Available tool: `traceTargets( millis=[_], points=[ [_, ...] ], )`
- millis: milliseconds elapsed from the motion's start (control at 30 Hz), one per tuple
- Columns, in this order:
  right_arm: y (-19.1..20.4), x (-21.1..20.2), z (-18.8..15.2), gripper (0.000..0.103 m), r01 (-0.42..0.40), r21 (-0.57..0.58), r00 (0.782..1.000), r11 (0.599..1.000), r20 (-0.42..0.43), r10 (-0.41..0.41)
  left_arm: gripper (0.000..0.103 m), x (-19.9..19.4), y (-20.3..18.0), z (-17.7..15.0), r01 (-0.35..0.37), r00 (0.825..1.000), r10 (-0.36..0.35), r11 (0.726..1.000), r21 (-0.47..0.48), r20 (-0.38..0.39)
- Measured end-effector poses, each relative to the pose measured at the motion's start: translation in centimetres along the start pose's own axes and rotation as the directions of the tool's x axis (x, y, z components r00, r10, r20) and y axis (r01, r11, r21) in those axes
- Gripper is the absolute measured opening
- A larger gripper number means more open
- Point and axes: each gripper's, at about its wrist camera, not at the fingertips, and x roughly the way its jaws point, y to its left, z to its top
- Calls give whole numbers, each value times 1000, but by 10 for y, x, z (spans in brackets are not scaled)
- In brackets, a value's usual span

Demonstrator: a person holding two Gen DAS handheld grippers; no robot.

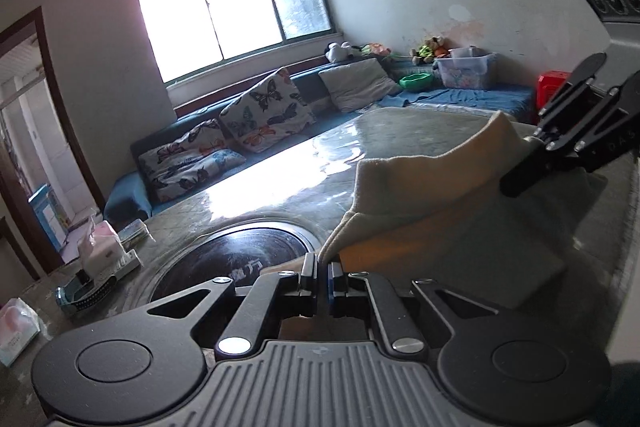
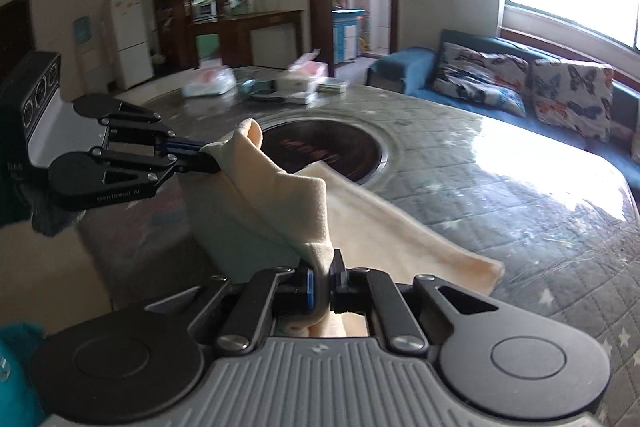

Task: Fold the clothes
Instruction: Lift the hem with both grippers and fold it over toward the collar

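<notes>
Left gripper (image 1: pixel 322 277) and right gripper (image 2: pixel 325 281) both clamped on cream cloth (image 2: pixel 280 187) above table (image 2: pixel 500 179), clear tub (image 1: pixel 466 69) of oddments on far bench.

Two hand-held grippers: left (image 1: pixel 322 277) and right (image 2: pixel 320 287). One cream garment (image 2: pixel 280 195). One table (image 2: pixel 500 195) with one dark round inset (image 2: pixel 320 151). Three butterfly-print cushions (image 1: pixel 266 109) and one plain grey cushion (image 1: pixel 356 83) on one blue sofa (image 1: pixel 128 199). One window (image 1: pixel 236 7). One clear storage box (image 1: pixel 466 69). One green bowl (image 1: pixel 416 81).
</notes>
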Motion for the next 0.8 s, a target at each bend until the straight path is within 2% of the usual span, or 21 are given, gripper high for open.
traceTargets(
  millis=[200, 333, 400, 433, 500, 567, 600, 700, 733, 800],
  points=[
    [-47, 45, 16, 6, 49, 80, 998, 996, -31, -46, 5, 78, 5, 12, -28, 996, 26, 999, -18, -83],
    [-71, 75, 8, 7, 94, 156, 995, 983, -59, -85, 9, 118, 1, 8, -50, 989, 49, 999, -8, -141],
    [-80, 85, 1, 13, 111, 202, 993, 973, -50, -102, 10, 131, 3, 3, -57, 984, 50, 998, -36, -172],
    [-85, 90, -2, 16, 120, 231, 993, 966, -42, -113, 13, 135, 4, 2, -59, 983, 50, 997, -48, -179],
    [-95, 97, -7, 32, 135, 280, 991, 950, -32, -131, 17, 135, 6, 0, -68, 983, 56, 996, -63, -174],
    [-101, 98, -9, 34, 140, 310, 990, 940, -29, -138, 23, 131, 8, 1, -77, 985, 65, 994, -72, -158],
    [-105, 97, -10, 39, 141, 327, 990, 935, -22, -141, 29, 127, 10, 2, -89, 986, 76, 993, -82, -151],
    [-112, 90, -8, 42, 146, 351, 987, 925, 12, -160, 34, 113, 17, 8, -121, 986, 104, 985, -126, -129],
    [-113, 86, -5, 42, 163, 355, 982, 920, 33, -186, 43, 108, 19, 9, -124, 987, 107, 982, -144, -123],
    [-114, 81, -1, 44, 200, 349, 971, 916, 52, -232, 54, 95, 20, 9, -122, 989, 105, 978, -169, -106]
  ],
)
